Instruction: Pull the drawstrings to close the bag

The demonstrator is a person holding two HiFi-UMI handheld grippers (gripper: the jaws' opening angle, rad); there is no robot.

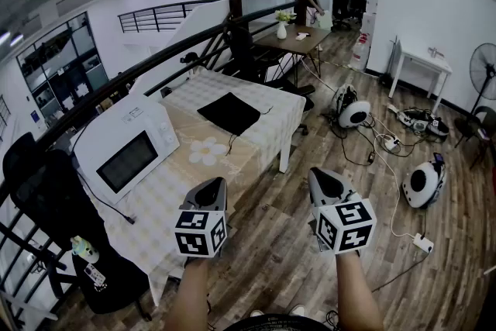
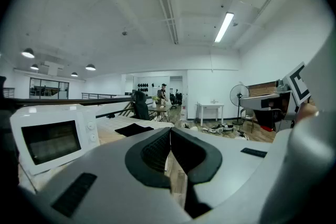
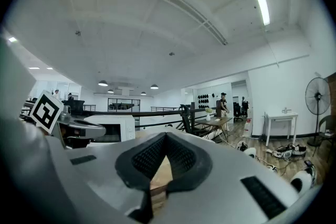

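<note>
Head view: L gripper (image 1: 212, 186) & R gripper (image 1: 320, 176) side by side, fingers pressed together, nothing btwn. Black drawstring bag (image 1: 229, 112) lies flat on counter (image 1: 267, 132) past microwave (image 1: 128, 147), well apart from both.

Black bag (image 1: 229, 112) detail too small, fan (image 1: 484, 70) cut by edge

Flat black bag (image 1: 229, 112) lies on the table (image 1: 271, 124), its drawstring (image 1: 232, 143) trailing loose
</note>
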